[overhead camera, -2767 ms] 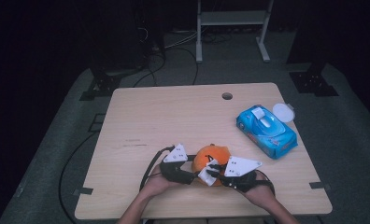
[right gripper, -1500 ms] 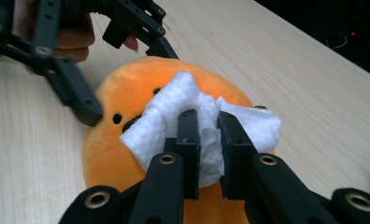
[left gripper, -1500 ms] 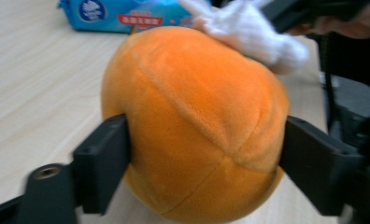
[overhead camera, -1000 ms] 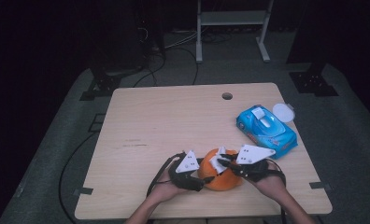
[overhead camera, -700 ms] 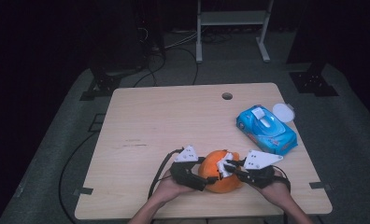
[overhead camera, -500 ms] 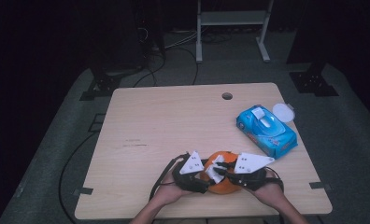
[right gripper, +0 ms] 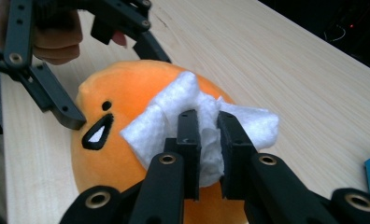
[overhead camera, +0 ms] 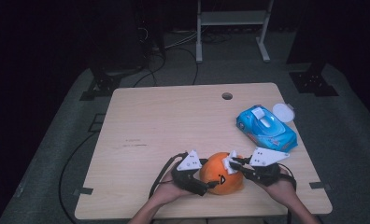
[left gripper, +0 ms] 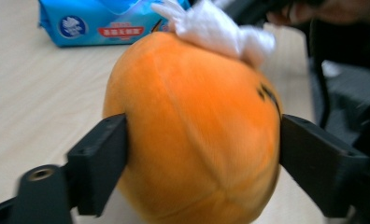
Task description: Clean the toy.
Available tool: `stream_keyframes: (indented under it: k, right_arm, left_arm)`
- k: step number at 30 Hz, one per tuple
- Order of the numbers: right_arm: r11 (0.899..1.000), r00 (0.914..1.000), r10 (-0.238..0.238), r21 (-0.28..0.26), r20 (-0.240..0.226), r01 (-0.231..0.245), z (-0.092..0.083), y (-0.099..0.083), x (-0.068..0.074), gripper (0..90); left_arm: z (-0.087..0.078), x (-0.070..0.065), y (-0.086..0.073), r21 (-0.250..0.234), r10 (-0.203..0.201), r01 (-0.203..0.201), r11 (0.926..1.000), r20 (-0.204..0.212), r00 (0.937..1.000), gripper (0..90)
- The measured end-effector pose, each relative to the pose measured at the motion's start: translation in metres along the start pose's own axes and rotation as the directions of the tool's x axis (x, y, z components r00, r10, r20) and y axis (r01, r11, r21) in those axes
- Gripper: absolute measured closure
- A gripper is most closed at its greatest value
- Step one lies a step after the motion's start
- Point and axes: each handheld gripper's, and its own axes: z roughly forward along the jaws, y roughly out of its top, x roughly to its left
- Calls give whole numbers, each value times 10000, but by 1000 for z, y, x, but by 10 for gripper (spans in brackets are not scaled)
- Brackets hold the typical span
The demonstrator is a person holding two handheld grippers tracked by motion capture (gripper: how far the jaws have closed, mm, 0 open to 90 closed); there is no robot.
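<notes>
Near the front edge of the counter (overhead camera: 174,116), the orange plush toy (overhead camera: 221,173), soft, light and squashy, sits between the left claw (left gripper: 202,163), whose jaws have just been opening yet hug its sides, while the right claw (right gripper: 206,135) is clamped on a limp white wipe (right gripper: 174,116) lying on its top.

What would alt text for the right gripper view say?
The right claw pinches a white wipe against an orange plush toy with a drawn face, on a wooden table. The left claw straddles the toy.
</notes>
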Motion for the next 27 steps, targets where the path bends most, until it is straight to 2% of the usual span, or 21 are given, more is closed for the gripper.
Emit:
stream_keyframes:
  k: [1,2,3,4,5,6,7,8,9,12,15,16,18,19,21,23,25,27]
  right_arm:
    - [10000,10000,3,-24,-16,-3,-1,0,3,799]
    - [10000,10000,3,-24,-16,-3,-1,0,3,799]
    - [10000,9999,-58,-32,-91,58,-1,2,6,799]
    - [9999,9996,-159,-59,-229,157,-1,5,10,799]
    - [9993,9985,-358,-79,-415,355,3,11,18,799]
    - [9993,9985,-358,-79,-415,355,3,11,18,799]
    - [9980,9956,-623,-130,-695,615,9,19,27,799]
    - [9980,9956,-623,-130,-695,615,9,19,27,799]
    - [9960,9935,-886,-130,-712,879,15,25,31,799]
    - [9970,9941,-758,-213,-773,744,18,29,27,800]
    - [9974,9958,-707,-211,-583,696,16,28,22,800]
    - [9983,9979,-563,-136,-306,559,10,24,16,800]
    - [9992,9991,-395,-90,-170,394,4,18,11,800]
    - [9992,9991,-395,-90,-170,394,4,18,11,800]
    - [9998,9998,-177,4,-8,177,-6,6,5,800]
    - [10000,10000,-7,0,-15,7,-10,1,5,800]
    - [10000,10000,29,-31,-11,-29,-11,2,6,800]
    - [9995,9995,-302,-60,-87,302,-5,11,14,800]
  left_arm:
    - [1,1,1,28,-340,340,9994,101,9994,135]
    - [1,1,1,28,-340,340,9994,101,9994,115]
    - [2,2,3,62,-680,679,9977,121,9976,115]
    - [2,2,3,80,-845,844,9964,66,9964,111]
    - [4,1,3,117,-769,771,9970,-208,9968,162]
    - [4,1,3,117,-769,771,9970,-208,9968,200]
    - [5,-1,2,30,-347,348,9994,-386,9987,231]
    - [5,-4,2,47,-126,128,9999,-477,9988,231]
    - [4,-7,2,147,275,-265,9995,-696,9972,261]
    - [3,-8,0,101,491,-485,9988,-741,9960,293]
    - [3,-9,-1,88,628,-623,9980,-715,9955,299]
    - [3,-9,-1,65,647,-644,9979,-703,9954,300]
    - [3,-9,-2,15,625,-625,9980,-663,9958,299]
    - [3,-9,-2,-12,610,-611,9981,-614,9963,299]
    - [2,-10,-2,-17,521,-522,9986,-379,9979,277]
    - [2,-11,-2,-65,431,-432,9990,-219,9988,256]
    - [4,-13,0,-36,476,-477,9989,-290,9984,257]
    - [4,-16,0,6,628,-628,9980,-440,9971,280]
